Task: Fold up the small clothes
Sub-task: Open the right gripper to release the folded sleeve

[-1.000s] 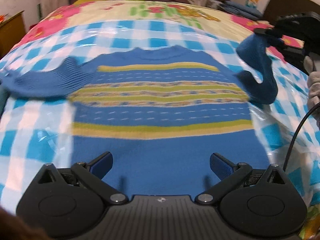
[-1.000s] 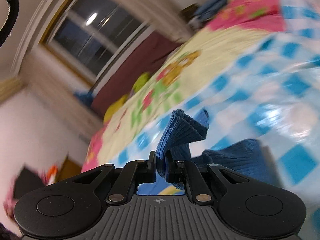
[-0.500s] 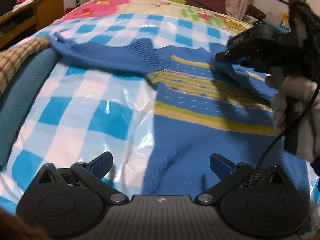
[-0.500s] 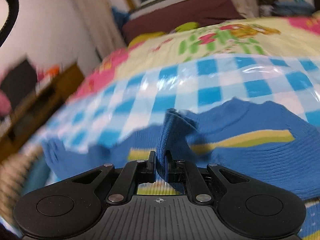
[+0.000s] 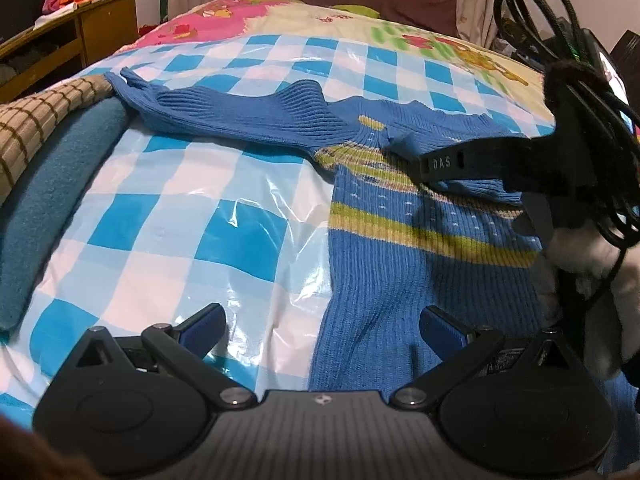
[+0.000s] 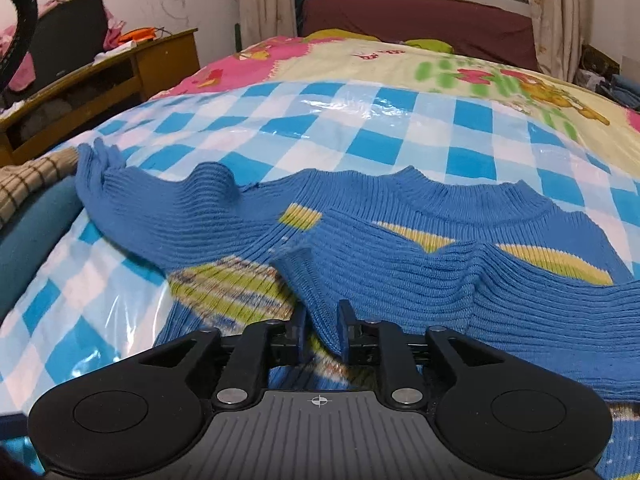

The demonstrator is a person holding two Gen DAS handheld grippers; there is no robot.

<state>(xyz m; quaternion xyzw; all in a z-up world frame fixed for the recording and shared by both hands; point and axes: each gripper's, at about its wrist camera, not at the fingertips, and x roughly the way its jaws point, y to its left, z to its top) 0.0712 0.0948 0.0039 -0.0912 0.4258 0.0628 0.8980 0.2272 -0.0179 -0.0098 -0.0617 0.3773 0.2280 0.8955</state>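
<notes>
A small blue knit sweater (image 5: 404,256) with yellow-green stripes lies flat on the blue-and-white checked plastic sheet (image 5: 180,216). Its left sleeve (image 5: 240,116) stretches out to the left. Its right sleeve (image 6: 520,292) is folded across the chest. My right gripper (image 6: 322,334) rests low on the chest with the sleeve's cuff (image 6: 308,280) between its slightly parted jaws; it also shows in the left wrist view (image 5: 404,152). My left gripper (image 5: 320,324) is open and empty over the sweater's lower left hem.
A teal cloth (image 5: 52,200) and a checked tan cloth (image 5: 36,116) lie at the sheet's left edge. A wooden desk (image 6: 120,76) stands left of the bed. A floral quilt (image 6: 400,64) covers the far bed. A black cable (image 5: 580,92) hangs by my right hand.
My right gripper carried the right sleeve leftward and down onto the chest, and its jaws have eased slightly apart. My left gripper shifted left toward the hem's left corner, staying open.
</notes>
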